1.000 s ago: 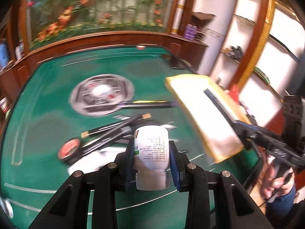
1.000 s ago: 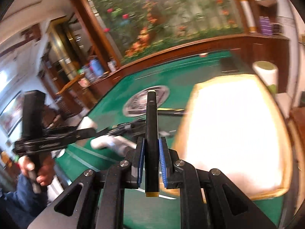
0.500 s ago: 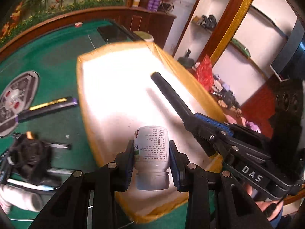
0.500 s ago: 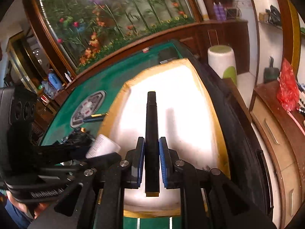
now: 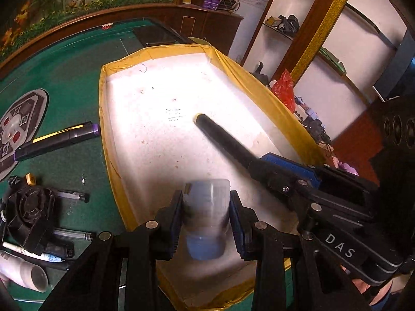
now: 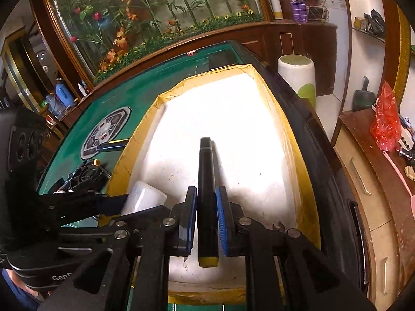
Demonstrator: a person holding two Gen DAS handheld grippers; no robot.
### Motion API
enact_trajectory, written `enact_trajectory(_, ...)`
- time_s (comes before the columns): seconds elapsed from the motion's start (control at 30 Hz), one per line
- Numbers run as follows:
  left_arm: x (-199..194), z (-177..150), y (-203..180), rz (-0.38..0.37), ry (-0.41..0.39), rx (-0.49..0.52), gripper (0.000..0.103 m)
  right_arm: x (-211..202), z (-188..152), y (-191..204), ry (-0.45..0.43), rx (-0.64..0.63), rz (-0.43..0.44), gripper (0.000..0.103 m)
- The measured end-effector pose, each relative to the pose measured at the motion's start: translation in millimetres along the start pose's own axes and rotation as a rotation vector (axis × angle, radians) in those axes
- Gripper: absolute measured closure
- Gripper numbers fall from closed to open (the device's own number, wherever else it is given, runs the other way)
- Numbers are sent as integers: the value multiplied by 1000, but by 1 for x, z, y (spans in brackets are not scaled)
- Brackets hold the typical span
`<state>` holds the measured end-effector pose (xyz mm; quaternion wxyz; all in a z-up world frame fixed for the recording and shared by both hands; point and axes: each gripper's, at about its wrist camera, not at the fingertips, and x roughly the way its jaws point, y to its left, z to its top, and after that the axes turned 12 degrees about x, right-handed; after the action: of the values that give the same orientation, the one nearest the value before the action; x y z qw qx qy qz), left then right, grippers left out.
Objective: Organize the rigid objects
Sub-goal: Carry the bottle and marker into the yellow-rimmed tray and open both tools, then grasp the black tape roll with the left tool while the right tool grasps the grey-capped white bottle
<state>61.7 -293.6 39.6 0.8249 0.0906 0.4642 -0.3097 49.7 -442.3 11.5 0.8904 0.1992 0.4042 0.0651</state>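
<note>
Shallow white tray point(image 5: 155, 140) with yellow-taped rim sits on the green counter point(image 5: 77, 83), along its right edge. Nothing lies loose on the tray floor; only faint pen scribbles near its middle, too small to read.

Left tool point(image 5: 206, 216) is clamped on a small white bottle point(image 5: 206, 207), blue pads pressing both sides, cap end toward the camera. Bottle hangs over the near end of the tray, motion-blurred, label unreadable. In the right wrist view the same bottle point(image 6: 144, 197) shows at the tray's near left corner, whether it touches the floor cannot be told.

Right tool point(image 6: 206, 216) is closed on a black marker point(image 6: 206, 181), yellow end toward the camera, far tip pointing down the tray. In the left wrist view the marker point(image 5: 220, 134) slants over the tray's middle, tip low near the floor; contact unclear. "DAS" is printed on the right tool body, "GenD" partly visible on the left one.

Left of the tray on the counter: a black-and-yellow marker with purple ends point(image 5: 57, 140) just beside the tray's left rim, a small black fan point(image 5: 28, 210), several clear pens point(image 5: 70, 197) around it, a white tube point(image 5: 23, 272) at the near edge. A round grey emblem point(image 5: 18, 127) marks the counter centre. A red chip point(image 5: 106, 26) lies by the far edge.
</note>
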Motion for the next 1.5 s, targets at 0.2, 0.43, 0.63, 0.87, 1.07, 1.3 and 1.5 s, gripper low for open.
enact_trajectory(0.2, -11, -6, 3, -55, -15, -18, 57, -9, -1, 1, -22, 15, -12, 88)
enact_trajectory(0.43, -55, -19, 13, -63, -97, -29, 56, -29, -2, 21, -72, 3, 15, 84)
enact_trajectory(0.63, -101, -43, 48, -3, -177, -80, 41, -40, -11, 59, -73, -60, 135, 71)
enact_trajectory(0.87, -140, -87, 104, 77, -222, -177, 41, -30, -31, 106, -1, -143, 213, 71)
enact_trajectory(1.07, -165, -136, 160, 233, -218, -276, 20, -16, -57, 137, 59, -206, 249, 63)
enact_trajectory(1.3, -163, -169, 222, 296, -177, -414, 16, -1, -77, 153, 123, -238, 263, 62)
enact_trajectory(1.5, -132, -168, 245, 292, -113, -443, 15, -4, -80, 155, 125, -254, 256, 58)
